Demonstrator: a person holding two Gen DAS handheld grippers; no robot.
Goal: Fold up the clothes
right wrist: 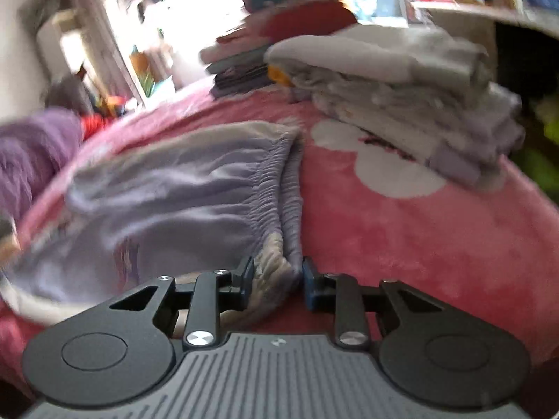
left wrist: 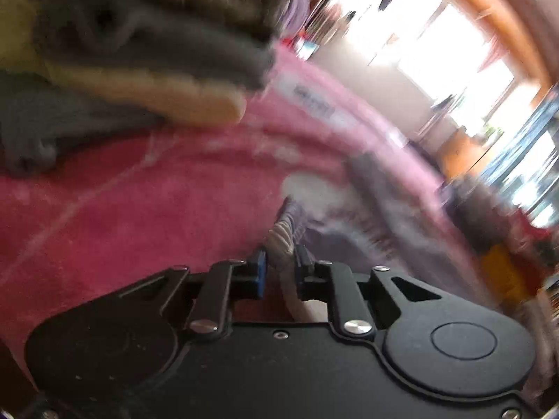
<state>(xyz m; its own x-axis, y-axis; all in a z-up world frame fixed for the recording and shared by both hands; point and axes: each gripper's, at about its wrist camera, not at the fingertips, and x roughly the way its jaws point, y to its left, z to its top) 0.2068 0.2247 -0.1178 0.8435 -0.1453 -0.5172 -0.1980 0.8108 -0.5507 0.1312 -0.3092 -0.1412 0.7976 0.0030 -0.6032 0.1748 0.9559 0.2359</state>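
A pair of light purple pants [right wrist: 181, 188] with a gathered elastic waistband lies on a pink fleece blanket [right wrist: 401, 244]. My right gripper [right wrist: 277, 276] is shut on the near corner of that waistband, with the bunched cloth pressed between its fingers. In the left wrist view, my left gripper [left wrist: 279, 267] is shut on a bunched piece of the same purple and whitish cloth [left wrist: 284, 234], which trails away to the right over the pink blanket [left wrist: 139, 209]. Both views are blurred by motion.
A stack of folded pale clothes [right wrist: 401, 80] sits on the blanket at right, a taller colourful stack [right wrist: 272, 35] behind it. A purple fluffy item [right wrist: 31, 146] lies at left. Folded grey and yellow clothes [left wrist: 139, 63] are piled at the upper left of the left wrist view.
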